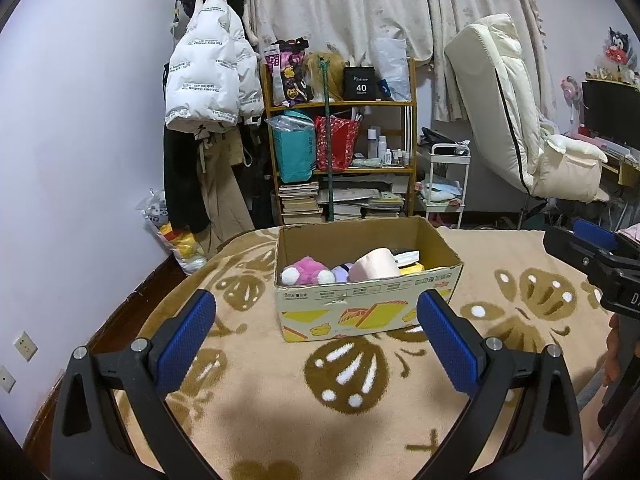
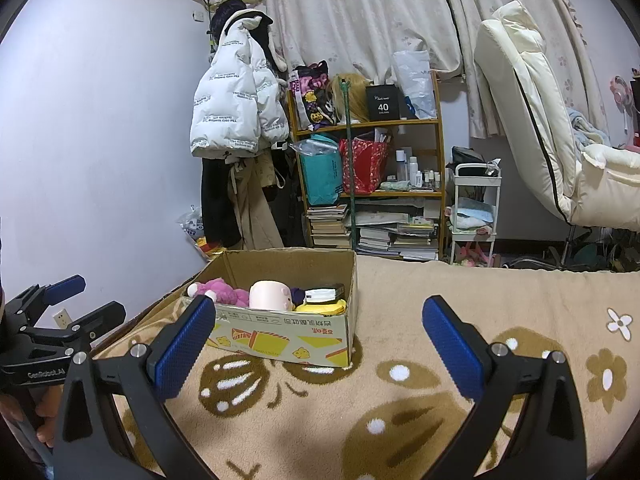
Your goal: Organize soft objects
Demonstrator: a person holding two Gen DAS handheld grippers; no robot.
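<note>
Grippers hung side by side above the blanket (image 1: 400,420), both short of the box (image 1: 360,304). The left gripper (image 1: 316,344) had its pads wide apart and held nothing; the right gripper (image 2: 320,348) was the same, jaws spread and empty. The soft things lay inside the box: a pink plush (image 1: 306,271) at the left end, a pale pink toy (image 2: 267,294) in the middle, a yellow item (image 2: 322,307) at the right.

No loose soft thing showed on the blanket, so the step looked like either a final check or a reach into the box. For a reach, I judged it best to come in from above with 1 gripper, keep the pads clear of the cardboard rim, and close on the plush body rather than a limb, since stuffing gives and slips.

The near wall hid the box floor and the lower half of every toy. A purple thing (image 1: 342,274) between the 2 pink toys was too covered to name. The dark item at the back right stayed unclear.
</note>
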